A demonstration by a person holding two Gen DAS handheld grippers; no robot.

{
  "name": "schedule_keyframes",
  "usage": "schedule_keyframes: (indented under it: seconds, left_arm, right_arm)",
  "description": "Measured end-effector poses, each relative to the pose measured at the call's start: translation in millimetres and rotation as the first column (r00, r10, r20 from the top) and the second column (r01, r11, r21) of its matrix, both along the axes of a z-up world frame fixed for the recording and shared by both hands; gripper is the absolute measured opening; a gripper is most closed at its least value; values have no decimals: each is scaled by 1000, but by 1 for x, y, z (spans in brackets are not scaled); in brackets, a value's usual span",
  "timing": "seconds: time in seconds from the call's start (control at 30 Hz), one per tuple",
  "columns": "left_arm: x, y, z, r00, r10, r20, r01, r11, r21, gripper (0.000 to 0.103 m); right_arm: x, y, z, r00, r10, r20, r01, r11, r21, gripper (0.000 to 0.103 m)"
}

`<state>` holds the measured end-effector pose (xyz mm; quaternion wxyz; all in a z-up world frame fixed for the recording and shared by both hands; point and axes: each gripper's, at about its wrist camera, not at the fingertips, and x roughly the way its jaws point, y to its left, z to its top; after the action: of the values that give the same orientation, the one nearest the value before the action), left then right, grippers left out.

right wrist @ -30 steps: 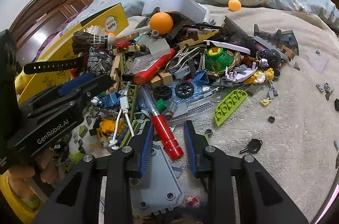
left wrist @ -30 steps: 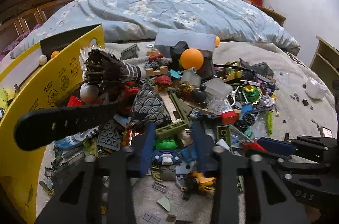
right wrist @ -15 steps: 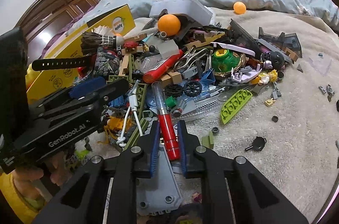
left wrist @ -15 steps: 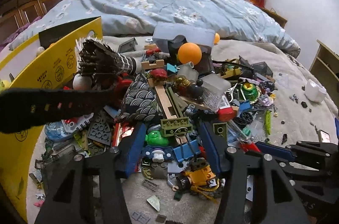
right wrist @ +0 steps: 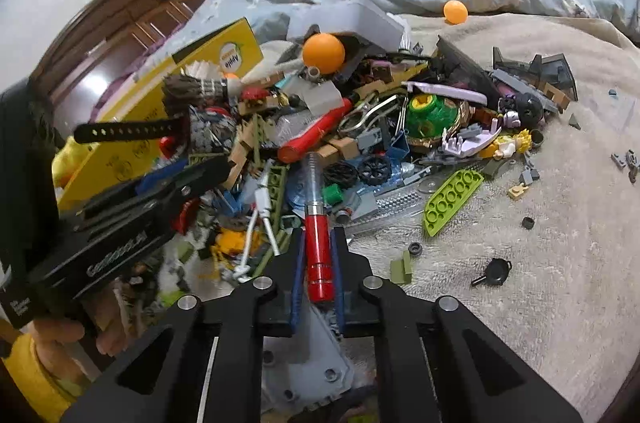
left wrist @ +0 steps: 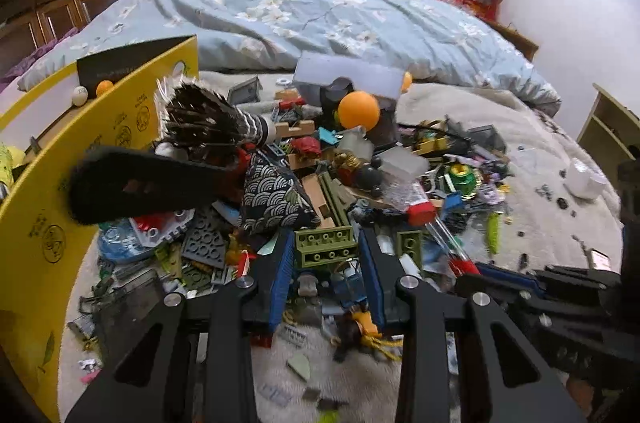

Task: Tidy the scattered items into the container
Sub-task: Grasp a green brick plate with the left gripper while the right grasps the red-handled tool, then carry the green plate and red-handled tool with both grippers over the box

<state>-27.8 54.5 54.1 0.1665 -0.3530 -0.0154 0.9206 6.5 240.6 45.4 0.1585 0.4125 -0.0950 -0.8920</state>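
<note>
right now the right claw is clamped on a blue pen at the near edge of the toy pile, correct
Not quite: the pen is red with a clear upper barrel, not blue. The right wrist view shows the right claw, whose jaws have just been closing, clamped on it at the near edge of the toy pile.

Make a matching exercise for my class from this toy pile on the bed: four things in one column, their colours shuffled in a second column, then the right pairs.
Things
1. ball on top of the pile
2. studded plate lying at the pile's edge
3. tiny frying pan alone on the blanket
4. pen cap gripped by the right gripper

Colours
A. black
B. red
C. orange
D. lime green

Pairs: 1-C, 2-D, 3-A, 4-B
</note>
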Motion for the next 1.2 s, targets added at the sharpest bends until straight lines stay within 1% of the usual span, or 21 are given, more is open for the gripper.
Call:
schedule_keyframes:
  seconds: [0.17, 0.23, 0.4, 0.57, 0.73, 1.0, 1.2]
  left_arm:
    - [13, -11, 17, 1000, -6, -14, 7, 999, 43, 32]
    - [16, -14, 22, 1000, -4, -18, 5, 999, 49, 32]
    - [26, -21, 30, 999, 6, -39, -5, 1000, 30, 32]
    - [35, -34, 37, 998, 41, -37, -40, 999, 24, 32]
    - [46, -48, 52, 995, 75, -62, -75, 997, 4, 32]
    - [62, -90, 76, 982, 153, -113, -157, 987, -26, 32]
    - [67, -133, 86, 962, 233, -145, -245, 967, -71, 32]
  right_arm:
    - [7, 1, 15, 999, 2, -33, -2, 1000, -2, 11]
    - [9, 2, 20, 999, 4, -41, -5, 1000, -9, 11]
    - [14, -2, 25, 999, 6, -48, -7, 1000, -5, 11]
    - [18, -10, 30, 998, 27, -58, -27, 1000, 1, 11]
    - [18, -21, 37, 996, 55, -71, -55, 998, 3, 11]
    - [18, -58, 55, 984, 148, -99, -144, 989, 43, 11]
    - [13, -93, 69, 969, 218, -116, -216, 976, 27, 11]
